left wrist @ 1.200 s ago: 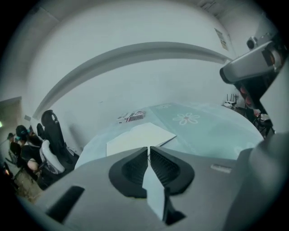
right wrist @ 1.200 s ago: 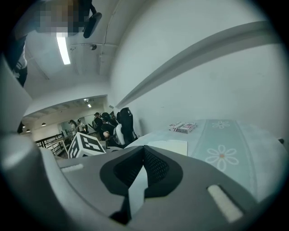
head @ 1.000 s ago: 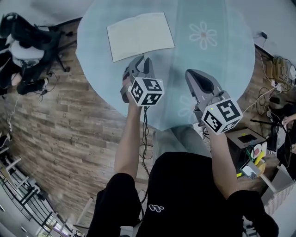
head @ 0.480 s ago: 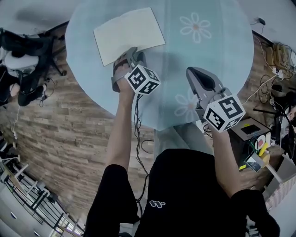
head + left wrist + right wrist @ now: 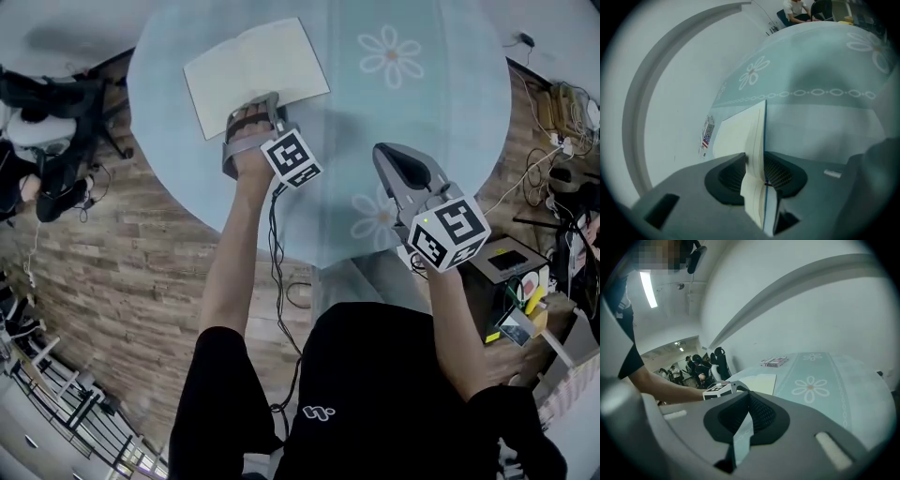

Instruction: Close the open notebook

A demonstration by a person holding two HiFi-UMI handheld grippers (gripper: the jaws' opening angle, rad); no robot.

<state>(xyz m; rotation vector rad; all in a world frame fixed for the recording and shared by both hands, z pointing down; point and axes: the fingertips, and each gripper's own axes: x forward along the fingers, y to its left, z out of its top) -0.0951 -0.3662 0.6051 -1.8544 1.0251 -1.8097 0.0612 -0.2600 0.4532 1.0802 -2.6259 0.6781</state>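
The left claw [image 5: 757, 164] has just been opening its jaws. They now stand spread wide, with the near edge of the notebook [image 5: 740, 136] between them, pages to one side and a blue cover to the other. I cannot tell whether the pads touch the paper.

The right claw [image 5: 749, 397] is pressed together at the tips, pinching nothing, and hangs over the near right part of the bench [image 5: 422, 112].

From the head view the notebook lies open and flat on the bench's far left part. Its long axis runs left to right, rising slightly to the right, and the left claw covers the middle of its near edge.

A small printed box [image 5: 774, 361] sits further back, its print too small to read.
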